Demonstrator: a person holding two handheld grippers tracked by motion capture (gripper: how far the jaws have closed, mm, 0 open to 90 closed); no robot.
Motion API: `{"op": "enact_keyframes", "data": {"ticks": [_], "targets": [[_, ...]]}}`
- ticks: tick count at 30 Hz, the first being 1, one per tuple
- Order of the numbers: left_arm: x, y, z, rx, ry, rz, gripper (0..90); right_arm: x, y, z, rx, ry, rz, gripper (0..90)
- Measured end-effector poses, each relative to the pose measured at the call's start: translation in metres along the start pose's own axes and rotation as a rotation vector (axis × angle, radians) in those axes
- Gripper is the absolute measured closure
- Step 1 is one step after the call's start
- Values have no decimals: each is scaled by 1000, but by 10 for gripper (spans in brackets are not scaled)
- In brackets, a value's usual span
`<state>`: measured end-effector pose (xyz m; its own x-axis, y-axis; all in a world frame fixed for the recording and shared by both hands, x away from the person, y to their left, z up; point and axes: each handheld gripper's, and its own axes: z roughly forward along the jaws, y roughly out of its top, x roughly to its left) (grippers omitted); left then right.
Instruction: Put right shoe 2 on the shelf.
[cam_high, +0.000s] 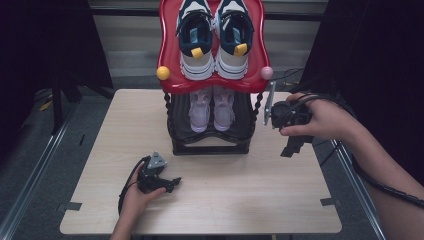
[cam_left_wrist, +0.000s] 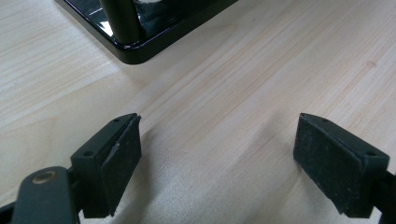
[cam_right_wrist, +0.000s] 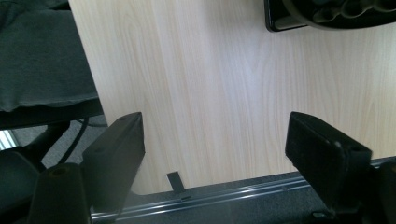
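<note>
A two-tier shoe rack (cam_high: 212, 146) stands at the back middle of the wooden table (cam_high: 240, 195). Its red top shelf (cam_high: 170, 55) carries a pair of navy and white sneakers (cam_high: 215, 35). A pair of pale lilac sneakers (cam_high: 211, 107) sits on the black lower shelf. My left gripper (cam_high: 175, 182) rests on the table in front of the rack, jaws open and empty (cam_left_wrist: 217, 158), with the rack's base corner (cam_left_wrist: 135, 51) ahead. My right gripper (cam_high: 291, 150) is held above the table right of the rack, pointing down, jaws open with nothing between them (cam_right_wrist: 215, 158).
A yellow ball (cam_high: 163, 73) and a pink ball (cam_high: 267, 72) cap the red shelf's front corners. Metal rails (cam_high: 30, 165) run along the floor beside the table. In the right gripper view the table's edge and a rail (cam_right_wrist: 224, 193) lie below the jaws, dark cloth (cam_right_wrist: 37, 60) at left.
</note>
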<state>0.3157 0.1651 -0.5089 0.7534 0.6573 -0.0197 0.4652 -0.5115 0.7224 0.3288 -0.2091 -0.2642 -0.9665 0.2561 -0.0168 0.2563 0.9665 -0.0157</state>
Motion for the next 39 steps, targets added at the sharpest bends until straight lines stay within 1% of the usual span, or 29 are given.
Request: {"op": "enact_keyframes", "data": {"ticks": [2,3,5,6,7,8,9,10,12,13,14,16,18,21,22,23,24,27,28,29,30,31,32,33,35,36,37,38,39], "targets": [[0,0,0,0,0,0,147,0,-1,6,3,12,3,194],[0,0,0,0,0,0,147,0,-2,12,-6,17,7,195],[0,0,0,0,0,0,147,0,-3,14,-4,20,13,194],[0,0,0,-1,0,-1,147,0,-4,19,-4,20,13,194],[0,0,0,-1,0,-1,147,0,-4,19,-4,20,13,194],[0,0,0,0,0,0,147,-1,-5,24,-14,25,11,194],[0,0,0,0,0,0,147,-1,-5,24,-14,25,11,194],[0,0,0,0,3,4,147,0,-6,29,-25,30,15,196],[0,0,0,0,0,-1,147,-1,-6,31,-29,30,5,194],[0,0,0,0,0,0,147,-1,-7,34,-28,35,10,194],[0,0,0,1,6,5,147,-1,-7,36,-31,34,3,194],[0,0,0,-1,0,-1,147,0,-9,43,-31,47,32,195],[0,0,0,0,3,4,147,-1,-9,48,-44,49,25,194],[0,0,0,0,0,0,147,-2,-10,53,-43,51,20,195],[0,0,0,0,0,0,147,-3,-10,58,-52,54,13,194],[0,0,0,0,0,0,147,-3,-10,58,-52,54,13,194],[0,0,0,0,0,-1,147,-2,-10,61,-42,59,33,193],[0,0,0,0,0,0,147,-3,-11,66,-50,61,29,193],[0,0,0,-6,0,-2,147,-3,-11,70,-45,62,40,193],[0,0,0,-6,0,-2,147,-3,-11,70,-45,62,40,193],[0,0,0,-3,7,4,147,-3,-12,74,-52,63,41,193],[0,0,0,-3,7,4,147,-3,-12,74,-52,63,41,193],[0,0,0,-3,1,-1,147,-4,-13,79,-60,69,51,192],[0,0,0,-3,1,-1,147,-4,-13,79,-60,69,51,192],[0,0,0,-4,1,0,147,-6,-13,84,-74,71,38,191],[0,0,0,-4,1,0,147,-6,-14,89,-78,69,48,192],[0,0,0,-3,4,4,147,-6,-14,89,-78,69,48,192],[0,0,0,-4,1,0,147,-5,-15,93,-71,76,79,191],[0,0,0,-4,1,0,147,-5,-15,93,-71,76,79,191]]}}
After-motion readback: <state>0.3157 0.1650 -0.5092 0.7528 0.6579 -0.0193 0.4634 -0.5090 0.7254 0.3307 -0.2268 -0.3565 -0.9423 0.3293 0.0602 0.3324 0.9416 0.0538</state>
